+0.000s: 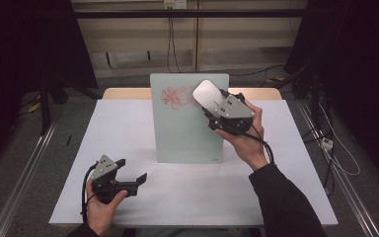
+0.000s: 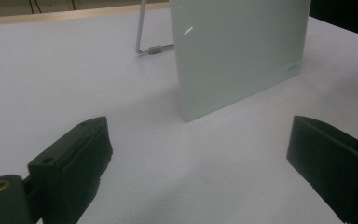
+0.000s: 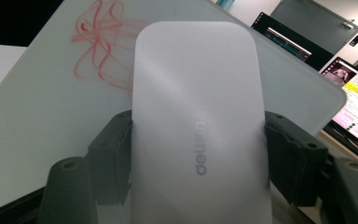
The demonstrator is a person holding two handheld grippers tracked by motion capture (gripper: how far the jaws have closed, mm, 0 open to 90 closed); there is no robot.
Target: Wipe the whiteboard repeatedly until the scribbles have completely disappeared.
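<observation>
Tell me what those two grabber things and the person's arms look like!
Both are chunky and black. The left gripper and right gripper each carry a grey three-cornered plate and trail a black cable. The jaws are blocky. The right arm wears a dark sleeve.

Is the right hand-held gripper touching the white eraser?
Touching. In the right gripper view, the right hand-held gripper has both jaws pressed against the sides of the white eraser, with no gap, in front of the glass board.

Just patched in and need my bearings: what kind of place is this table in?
Probably a lab or recording workspace, not a home: the white table sits between dark curtains, with loose cables across a bare floor, and lit computer monitors stand behind the glass board.
</observation>
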